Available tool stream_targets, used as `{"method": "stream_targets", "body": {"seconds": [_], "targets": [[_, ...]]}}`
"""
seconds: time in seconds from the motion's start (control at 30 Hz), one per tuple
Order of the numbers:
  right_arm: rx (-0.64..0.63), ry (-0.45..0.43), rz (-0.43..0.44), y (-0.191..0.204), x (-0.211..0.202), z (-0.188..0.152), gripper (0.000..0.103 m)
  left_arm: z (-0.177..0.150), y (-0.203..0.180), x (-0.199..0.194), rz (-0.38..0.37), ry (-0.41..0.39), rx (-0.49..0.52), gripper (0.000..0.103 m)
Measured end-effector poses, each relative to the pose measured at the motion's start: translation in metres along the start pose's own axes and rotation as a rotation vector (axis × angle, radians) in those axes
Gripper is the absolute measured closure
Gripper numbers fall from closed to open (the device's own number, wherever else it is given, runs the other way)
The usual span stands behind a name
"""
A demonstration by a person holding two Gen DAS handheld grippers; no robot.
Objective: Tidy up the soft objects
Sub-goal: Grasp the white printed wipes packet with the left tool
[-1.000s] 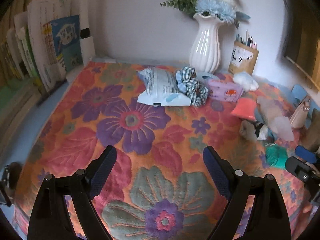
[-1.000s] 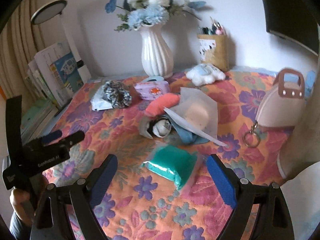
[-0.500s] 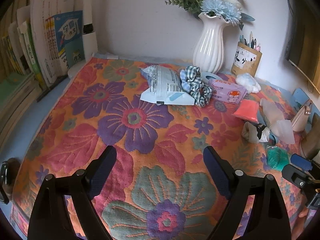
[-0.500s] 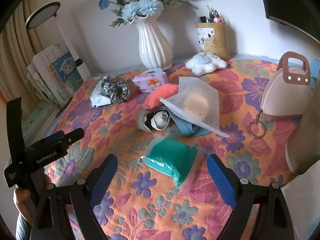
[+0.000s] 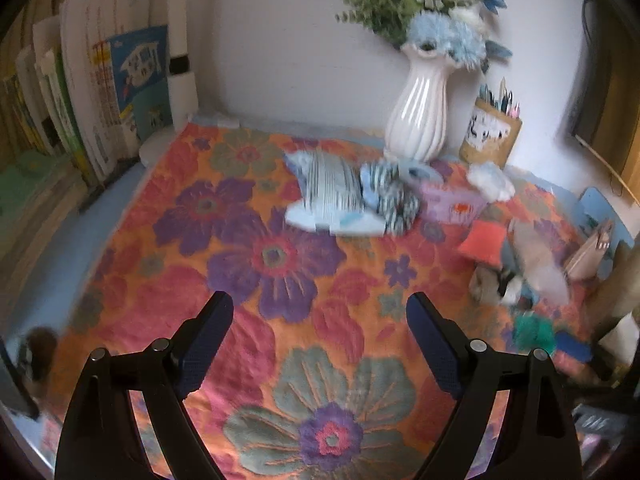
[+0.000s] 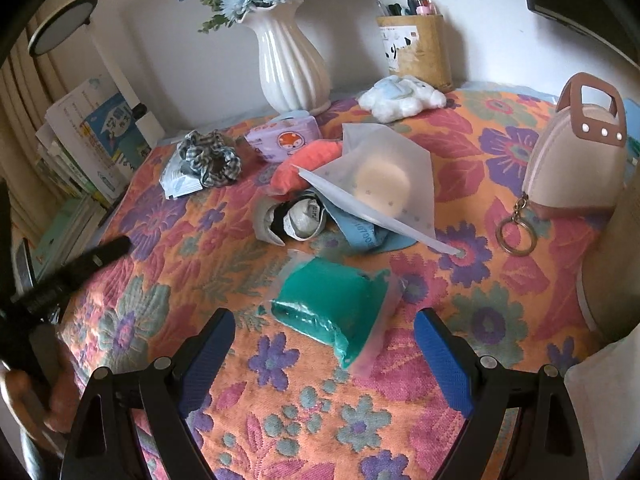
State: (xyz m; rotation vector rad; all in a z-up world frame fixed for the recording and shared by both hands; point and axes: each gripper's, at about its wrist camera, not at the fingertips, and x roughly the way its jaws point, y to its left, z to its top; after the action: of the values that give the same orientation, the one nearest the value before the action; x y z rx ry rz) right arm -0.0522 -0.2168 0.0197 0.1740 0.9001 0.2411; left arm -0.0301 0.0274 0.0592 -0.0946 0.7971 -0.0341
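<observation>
The left gripper [image 5: 320, 316] points forward and downward, its jaws spread wide with nothing between them. The right gripper [image 6: 324, 334] is angled downward the same way, jaws equally wide apart and gripping nothing. In the right wrist view the left gripper appears at the left edge as a dark bar, with the person's hand [image 6: 24, 396] wrapped around its handle below.

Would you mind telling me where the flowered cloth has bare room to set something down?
The widest free patch is the cloth's left half, between the books, the blue-white packet and the left gripper. A smaller patch lies between the teal pack and the beige bag. The centre is crowded, from the scrunchie to the frosted pouch.
</observation>
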Motion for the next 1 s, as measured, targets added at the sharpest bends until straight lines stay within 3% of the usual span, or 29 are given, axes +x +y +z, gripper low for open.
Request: {"method": "stream_targets", "body": {"seconds": [0.1,0.23,0.47,0.67,0.73,0.77,0.87,1.0], "targets": [[0.0,0.0,0.004,0.0,0.0,0.0,0.013,0.028,-0.001,0.001,0.023,0.007,0.022,0.015],[0.004,0.001,0.017,-0.001,0.0,0.0,0.013,0.056,-0.003,0.036,0.069,0.026,0.057,0.015],[-0.025,0.014,0.018,0.003,0.002,0.0,0.012,0.074,-0.006,0.102,0.05,0.064,0.077,0.016],[-0.038,0.022,0.018,0.006,0.005,0.001,0.008,0.08,-0.015,0.127,0.036,0.074,0.097,0.016],[-0.04,0.023,0.018,0.006,0.005,0.001,0.007,0.079,-0.019,0.134,0.04,0.078,0.112,0.032],[-0.039,0.022,0.019,0.006,0.005,0.002,0.007,0.078,-0.019,0.137,0.024,0.088,0.113,0.05],[-0.02,0.0,0.047,0.003,0.001,0.002,0.008,0.074,-0.019,0.133,0.023,0.067,0.106,0.06],[0.02,-0.02,0.083,-0.005,-0.004,0.003,0.008,0.062,-0.018,0.108,0.014,0.048,0.099,0.062]]}}
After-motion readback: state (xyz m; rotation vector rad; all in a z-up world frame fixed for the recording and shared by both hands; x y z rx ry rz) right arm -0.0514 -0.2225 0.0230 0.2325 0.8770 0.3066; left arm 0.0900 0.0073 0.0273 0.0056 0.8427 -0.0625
